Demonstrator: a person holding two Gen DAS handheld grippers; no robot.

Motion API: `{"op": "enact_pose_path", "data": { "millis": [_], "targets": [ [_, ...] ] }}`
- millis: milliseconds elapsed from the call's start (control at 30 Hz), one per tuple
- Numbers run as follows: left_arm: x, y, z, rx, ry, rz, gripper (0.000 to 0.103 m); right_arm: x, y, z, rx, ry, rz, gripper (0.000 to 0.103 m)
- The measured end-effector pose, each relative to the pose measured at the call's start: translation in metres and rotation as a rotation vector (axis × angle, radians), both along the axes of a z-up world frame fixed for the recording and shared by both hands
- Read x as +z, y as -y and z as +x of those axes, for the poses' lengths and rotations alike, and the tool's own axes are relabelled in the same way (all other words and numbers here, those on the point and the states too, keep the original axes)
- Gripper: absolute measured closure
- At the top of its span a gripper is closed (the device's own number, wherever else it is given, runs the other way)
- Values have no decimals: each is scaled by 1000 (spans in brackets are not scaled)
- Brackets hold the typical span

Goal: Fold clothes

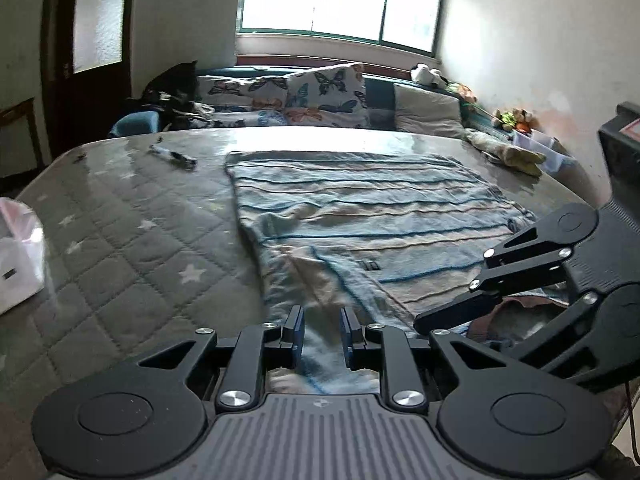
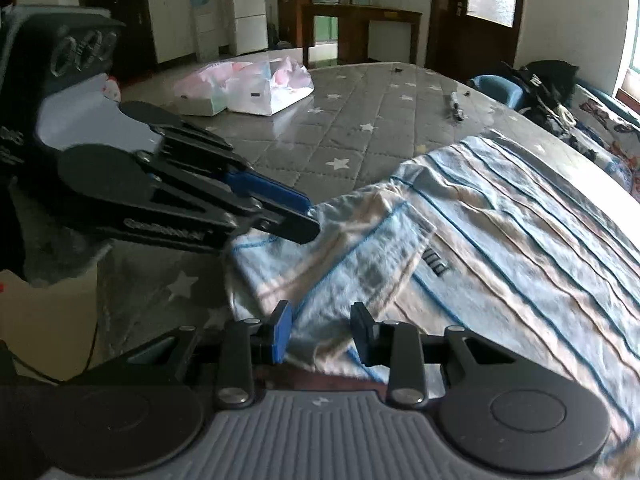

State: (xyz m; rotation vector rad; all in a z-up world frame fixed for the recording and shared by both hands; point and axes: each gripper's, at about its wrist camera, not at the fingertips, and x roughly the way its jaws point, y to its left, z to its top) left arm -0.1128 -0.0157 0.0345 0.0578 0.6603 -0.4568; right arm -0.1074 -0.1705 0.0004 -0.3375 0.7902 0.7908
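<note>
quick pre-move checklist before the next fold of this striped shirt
1. Striped shirt lies spread on the quilted mat: ok.
2. Left gripper has the near hem between its jaws: ok.
3. Right gripper has cloth between its jaws: ok.
4. Both grips firm: cannot tell.
5. Pen lies clear of the shirt: ok.
6. Cloth smooth near the jaws: not ok, rumpled.

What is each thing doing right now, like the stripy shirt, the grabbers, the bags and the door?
Shirt: spread flat on the mattress, near edge bunched up.
Left gripper: jaws narrow, shirt edge between them.
Right gripper: jaws wider, shirt fabric between them; grip unclear.
Bags: lying open on the mattress.
Door: shut.
Marker: lying on the mattress, apart from the shirt.
</note>
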Motion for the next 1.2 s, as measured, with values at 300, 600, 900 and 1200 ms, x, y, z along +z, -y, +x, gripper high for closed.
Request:
{"op": "enact_pose_path", "data": {
  "millis": [300,600,900,1200],
  "targets": [
    [-15,28,7,-111,-5,16,80,17,41,-6,-152,15,81,71],
    [-1,10,-9,-169,-16,-4,64,25,131,-35,-427,27,69,70],
    [3,10,-54,-320,52,144,54,5,169,-83,-482,-5,-54,65],
    [-18,43,-67,-438,163,290,54,0,157,-92,-425,77,-136,63]
  ]
}}
